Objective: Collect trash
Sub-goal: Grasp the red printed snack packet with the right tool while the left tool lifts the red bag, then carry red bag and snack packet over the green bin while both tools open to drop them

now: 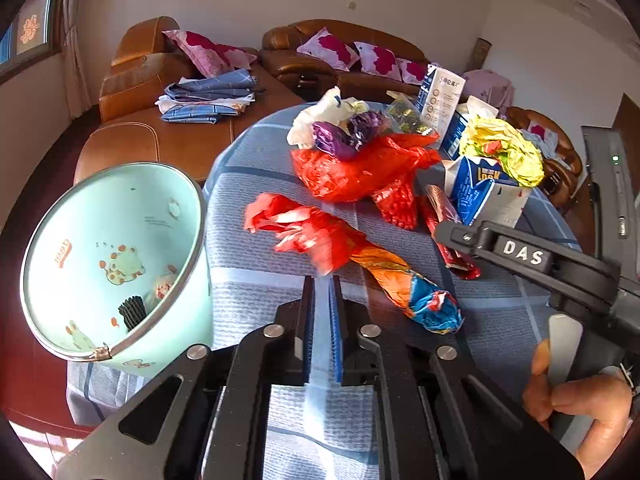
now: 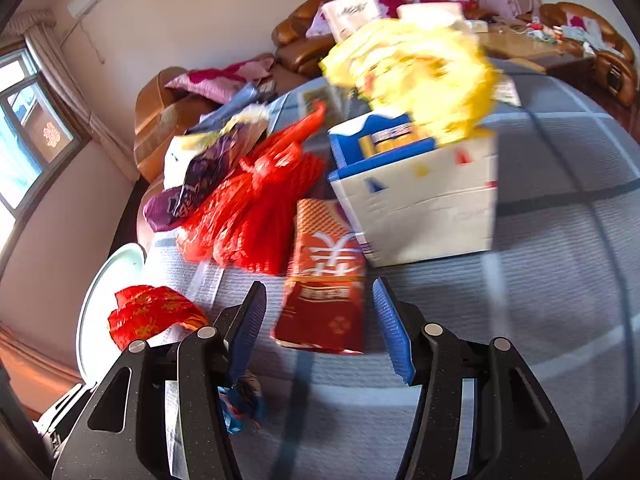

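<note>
On the blue checked tablecloth [image 1: 256, 280] lies a long red, orange and blue wrapper [image 1: 384, 272]. Its red end is blurred right at the tips of my left gripper [image 1: 322, 280]. The jaws stand almost together, and I cannot tell if they pinch it. A tilted mint bin [image 1: 116, 256] stands to the left. My right gripper [image 2: 320, 292] is open over a flat red packet [image 2: 324, 280], its pads clear of the packet. Its left finger covers the wrapper's blue end [image 2: 240, 400]. Behind lie a red net bag [image 2: 256, 212] and a carton [image 2: 416, 208] stuffed with yellow paper [image 2: 416, 76].
A purple wrapper [image 1: 348, 136], a white bag [image 1: 320, 116] and an upright box [image 1: 440, 96] crowd the table's far side. Brown sofas [image 1: 168, 136] with pillows and folded cloth stand behind. A hand [image 1: 580, 400] holds the right gripper [image 1: 460, 232]. A black liner [image 1: 132, 312] lies in the bin.
</note>
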Tool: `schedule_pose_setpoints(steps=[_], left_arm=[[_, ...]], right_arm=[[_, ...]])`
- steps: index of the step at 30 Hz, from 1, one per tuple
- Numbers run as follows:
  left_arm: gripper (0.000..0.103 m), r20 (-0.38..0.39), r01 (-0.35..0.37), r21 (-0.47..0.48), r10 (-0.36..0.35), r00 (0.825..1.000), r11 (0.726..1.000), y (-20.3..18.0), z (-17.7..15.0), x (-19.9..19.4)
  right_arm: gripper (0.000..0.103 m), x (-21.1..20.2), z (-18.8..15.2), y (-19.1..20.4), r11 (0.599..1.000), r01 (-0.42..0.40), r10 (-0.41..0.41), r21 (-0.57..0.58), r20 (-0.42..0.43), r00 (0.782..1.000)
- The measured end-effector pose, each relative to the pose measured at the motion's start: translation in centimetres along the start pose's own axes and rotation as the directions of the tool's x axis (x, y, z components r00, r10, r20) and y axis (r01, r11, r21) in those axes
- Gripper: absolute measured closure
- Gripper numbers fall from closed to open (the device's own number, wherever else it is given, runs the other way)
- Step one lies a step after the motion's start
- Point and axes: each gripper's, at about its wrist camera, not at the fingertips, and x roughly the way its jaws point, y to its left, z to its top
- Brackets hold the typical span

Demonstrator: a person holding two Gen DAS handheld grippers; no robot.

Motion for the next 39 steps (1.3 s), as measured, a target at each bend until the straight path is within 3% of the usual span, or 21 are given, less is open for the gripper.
schedule_pose_setpoints(steps=[3,5,8,15,17,19,20,22,24,30,39], left_arm=[[0.060,0.008,-0.012,-0.016,0.012,1.000,1.000,0.4,0.1,-0.1],[0.055,0.011,-0.010,-0.023,0.010,1.000,1.000,0.5,0.1,-0.2],[0.044,0.015,-0.021,-0.030,0.021,1.000,0.999,0.3,0.3,0.0],[0.029,0.051,-0.052,-0.050,0.054,0.997,0.997,0.5,2.6,0.1],[0.030,0.048,-0.052,-0.056,0.055,0.997,0.997,0.5,3.4,0.8],[0.041,0.024,-0.049,-0.072,0.051,0.998,0.996,0.7,4.0,2.1],[0.054,0.008,-0.038,-0.075,0.039,0.999,0.996,0.7,4.1,2.7],[0.056,-0.022,-0.024,-0.093,0.022,1.000,0.995,0.8,4.0,3.7],[0.066,-0.040,-0.003,-0.100,-0.001,0.999,0.995,0.7,3.6,4.2],[0.077,-0.012,0.007,-0.077,-0.008,1.000,0.997,0.3,3.0,3.8],[0.079,0.080,0.010,-0.054,-0.006,0.997,0.999,-0.1,3.0,-0.6]], right_arm=[[0.047,0.4,0.2,0.4,1.000,0.003,-0.003,0.002,-0.011,1.000],[0.059,0.5,0.3,0.3,1.000,0.029,-0.029,-0.012,-0.021,0.999],[0.059,0.4,0.3,0.2,0.998,0.028,-0.030,-0.052,-0.035,0.999],[0.059,-2.3,-1.9,-0.9,0.997,0.021,-0.024,-0.080,-0.040,0.999],[0.059,-3.7,-2.6,-1.1,0.995,0.025,-0.027,-0.095,-0.017,0.999],[0.059,-4.6,-3.0,-1.3,0.995,0.031,-0.030,-0.097,0.004,1.000],[0.059,-5.1,-3.2,-1.3,0.995,0.032,-0.031,-0.095,0.014,0.999],[0.059,-5.9,-3.5,-1.9,0.996,0.034,-0.032,-0.084,0.030,0.999],[0.059,-6.4,-3.6,-2.3,0.997,0.034,-0.031,-0.071,0.038,0.999],[0.059,-7.1,-3.8,-2.3,0.997,0.041,-0.036,-0.068,0.065,0.997],[0.059,-8.3,-3.9,-1.9,0.997,0.033,-0.026,-0.067,0.108,0.994]])
